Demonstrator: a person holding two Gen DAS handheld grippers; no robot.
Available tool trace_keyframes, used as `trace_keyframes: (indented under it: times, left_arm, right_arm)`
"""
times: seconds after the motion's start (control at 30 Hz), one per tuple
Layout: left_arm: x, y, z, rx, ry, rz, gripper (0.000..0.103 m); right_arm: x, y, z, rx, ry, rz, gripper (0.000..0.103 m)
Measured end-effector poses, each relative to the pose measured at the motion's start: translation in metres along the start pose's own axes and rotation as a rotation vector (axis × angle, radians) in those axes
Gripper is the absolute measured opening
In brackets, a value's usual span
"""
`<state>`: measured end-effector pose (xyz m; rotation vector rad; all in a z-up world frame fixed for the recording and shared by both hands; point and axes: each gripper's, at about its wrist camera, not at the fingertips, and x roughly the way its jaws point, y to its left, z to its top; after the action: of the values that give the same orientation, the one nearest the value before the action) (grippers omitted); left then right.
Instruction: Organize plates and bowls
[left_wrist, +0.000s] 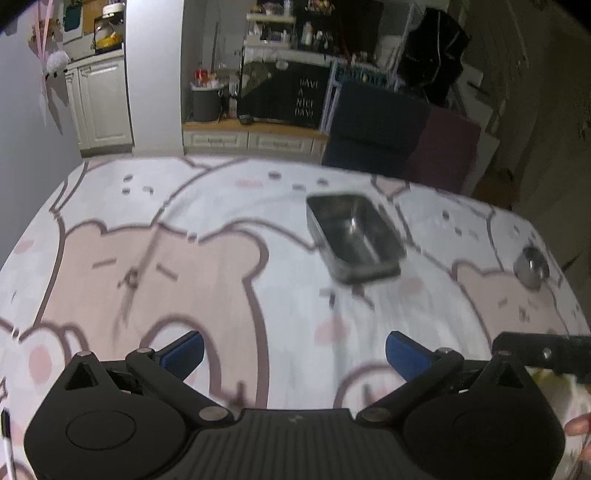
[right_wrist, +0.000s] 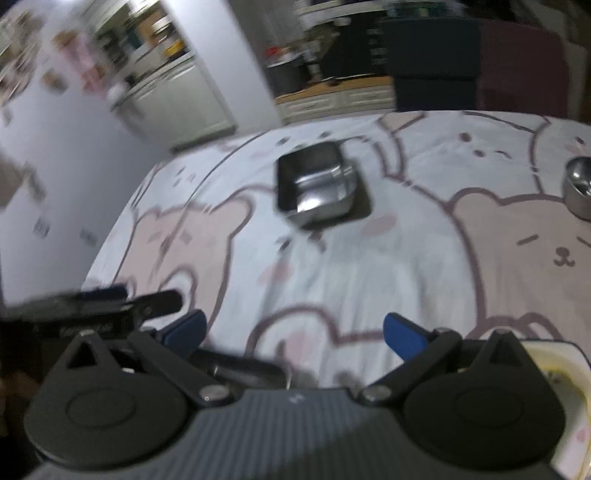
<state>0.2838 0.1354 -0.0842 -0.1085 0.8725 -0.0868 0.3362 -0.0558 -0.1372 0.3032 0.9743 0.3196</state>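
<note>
The left gripper (left_wrist: 294, 352) stands with its jaws spread wide and nothing between the blue fingertips (left_wrist: 186, 352); only the bear-print tablecloth (left_wrist: 155, 266) shows in the gap. The right gripper (right_wrist: 294, 334) is released the same way, blue pads (right_wrist: 402, 338) far apart over bare cloth.

In the left wrist view, a long stretch of cloth lies open ahead of the jaws and to their left, all the way to the table's far edge. Beyond the jaws and to the right sits the rectangular steel tray (left_wrist: 352, 238), skewed to the table's edges, well apart from the fingertips. A small round steel bowl (left_wrist: 532, 267) stands near the right-hand table edge, clear of the tray. The other gripper's dark arm pokes in at the lower right.

In the right wrist view (heavily blurred) the steel tray (right_wrist: 319, 186) sits ahead, slightly left of centre, with free cloth on all its sides. The steel bowl (right_wrist: 580, 190) is cut off by the right border. A pale dish rim (right_wrist: 565, 373) lies low at the right, just beside the right finger's linkage; whether they touch I cannot tell. A dark flat object (right_wrist: 240, 369) lies under the gripper body, too blurred to name.

Past the far table edge stand a dark blue chair back (left_wrist: 376, 129) and a maroon one (left_wrist: 447, 147).
</note>
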Motion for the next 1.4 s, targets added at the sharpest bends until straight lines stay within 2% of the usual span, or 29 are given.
trace_keyframes:
  times: [0.17, 0.3, 0.53, 0.7, 0.73, 0.8, 0.87, 1.03, 1.1, 1.3, 1.4]
  left_arm:
    - [0.019, 0.003, 0.028, -0.051, -0.079, -0.012, 0.103]
    - [0.035, 0.010, 0.043, -0.084, -0.130, -0.016, 0.103]
    - [0.059, 0.031, 0.060, -0.175, -0.200, -0.003, 0.103]
    - [0.069, 0.047, 0.060, -0.227, -0.187, 0.007, 0.103]
    - [0.071, 0.048, 0.060, -0.229, -0.185, 0.009, 0.103]
    - [0.073, 0.050, 0.059, -0.232, -0.180, 0.012, 0.103]
    - [0.076, 0.050, 0.058, -0.236, -0.176, 0.012, 0.103]
    - [0.084, 0.045, 0.058, -0.219, -0.168, 0.013, 0.103]
    - [0.086, 0.041, 0.058, -0.208, -0.171, 0.016, 0.103]
    - [0.094, 0.033, 0.058, -0.184, -0.168, 0.019, 0.103]
    - [0.099, 0.027, 0.057, -0.148, -0.161, 0.009, 0.103]
  right_arm:
    - [0.018, -0.022, 0.031, 0.146, -0.046, -0.035, 0.103]
    - [0.049, -0.033, 0.050, 0.261, -0.074, -0.058, 0.103]
    - [0.106, -0.035, 0.069, 0.470, -0.107, -0.042, 0.101]
    - [0.140, -0.030, 0.065, 0.634, -0.112, -0.016, 0.080]
    - [0.146, -0.028, 0.062, 0.664, -0.108, -0.010, 0.079]
    - [0.155, -0.026, 0.059, 0.689, -0.099, -0.004, 0.069]
    - [0.163, -0.022, 0.056, 0.688, -0.103, -0.008, 0.062]
    - [0.174, -0.024, 0.059, 0.623, -0.098, -0.080, 0.044]
    - [0.171, -0.025, 0.060, 0.575, -0.099, -0.074, 0.031]
    - [0.161, -0.037, 0.074, 0.453, -0.093, -0.130, 0.014]
    - [0.157, -0.048, 0.084, 0.381, -0.087, -0.142, 0.008]
